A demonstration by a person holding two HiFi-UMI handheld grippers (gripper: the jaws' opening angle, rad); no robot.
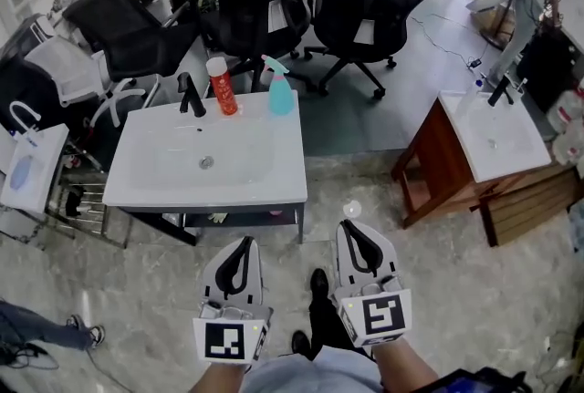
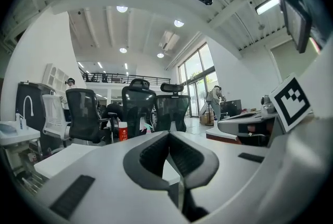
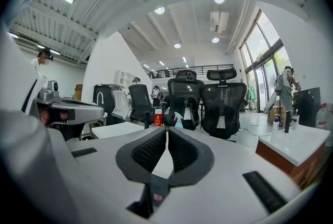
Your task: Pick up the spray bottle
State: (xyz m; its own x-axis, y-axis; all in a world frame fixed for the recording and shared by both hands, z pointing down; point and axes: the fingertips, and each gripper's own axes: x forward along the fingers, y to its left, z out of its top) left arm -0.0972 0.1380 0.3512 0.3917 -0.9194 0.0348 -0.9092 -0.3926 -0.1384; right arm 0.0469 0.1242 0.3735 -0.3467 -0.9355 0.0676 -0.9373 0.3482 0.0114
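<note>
- Both jaws closed, empty: left gripper [image 1: 241,247], right gripper [image 1: 354,232].
- Bottle [image 1: 280,90] stands well ahead, on the surface's [image 1: 146,191] back edge beside a can [image 1: 220,86].
- Open the right jaws early (nearer side, I judge); grip the body, clear of the can.

The left tongs [image 1: 245,245] and right tongs [image 1: 352,227] are white moulded shells lined with black ribbed pads that curve into a loop; flat black strips sit on each shell. Left of the black shoes [image 1: 317,284] the left cube [image 1: 225,341], and right of them the right cube [image 1: 383,314], are white with black square markers. Above the shoes are dark trousers [image 1: 326,327] and a pale blue-grey top [image 1: 306,375]
</note>
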